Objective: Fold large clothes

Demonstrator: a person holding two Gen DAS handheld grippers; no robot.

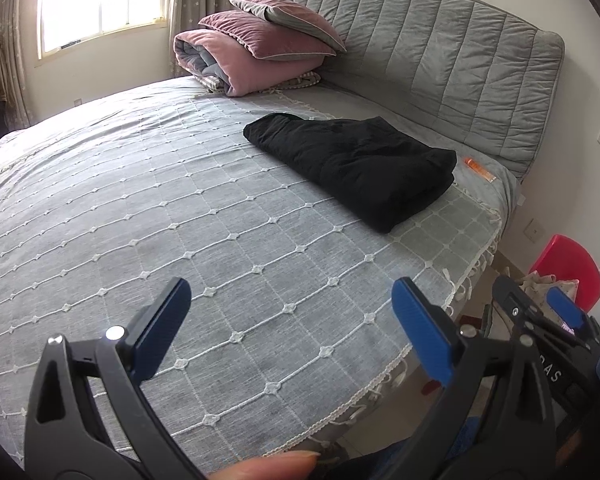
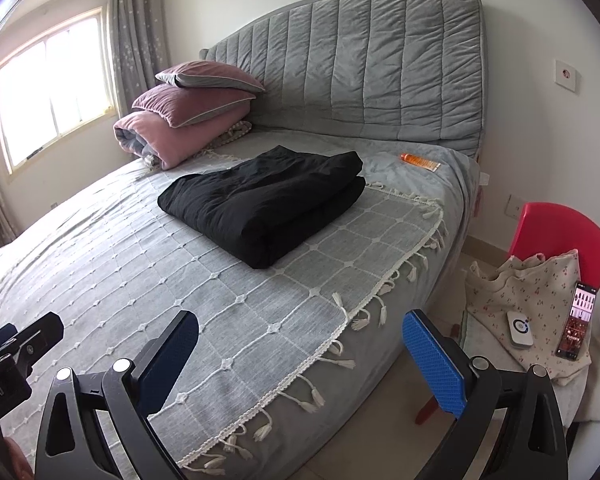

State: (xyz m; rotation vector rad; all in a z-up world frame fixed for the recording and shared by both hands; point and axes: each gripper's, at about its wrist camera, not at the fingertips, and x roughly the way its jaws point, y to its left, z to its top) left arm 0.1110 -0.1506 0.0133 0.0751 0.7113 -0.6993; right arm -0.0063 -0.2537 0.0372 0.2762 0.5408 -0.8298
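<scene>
A black garment [image 1: 356, 160] lies folded into a thick rectangle on the grey bedspread [image 1: 140, 200], near the headboard. It also shows in the right wrist view [image 2: 268, 200]. My left gripper [image 1: 296, 320] is open and empty, held over the near part of the bed, well short of the garment. My right gripper [image 2: 300, 344] is open and empty, over the bed's tasselled edge, also well short of the garment. The right gripper shows at the right edge of the left wrist view [image 1: 540, 308].
Pink pillows and a rolled quilt [image 2: 180, 120] are stacked by the grey padded headboard [image 2: 372, 68]. An orange tube [image 2: 419, 161] lies near the bed's corner. A red chair [image 2: 560, 236] beside the bed holds a floral cloth [image 2: 532, 296], a phone [image 2: 578, 320] and a white device [image 2: 520, 330].
</scene>
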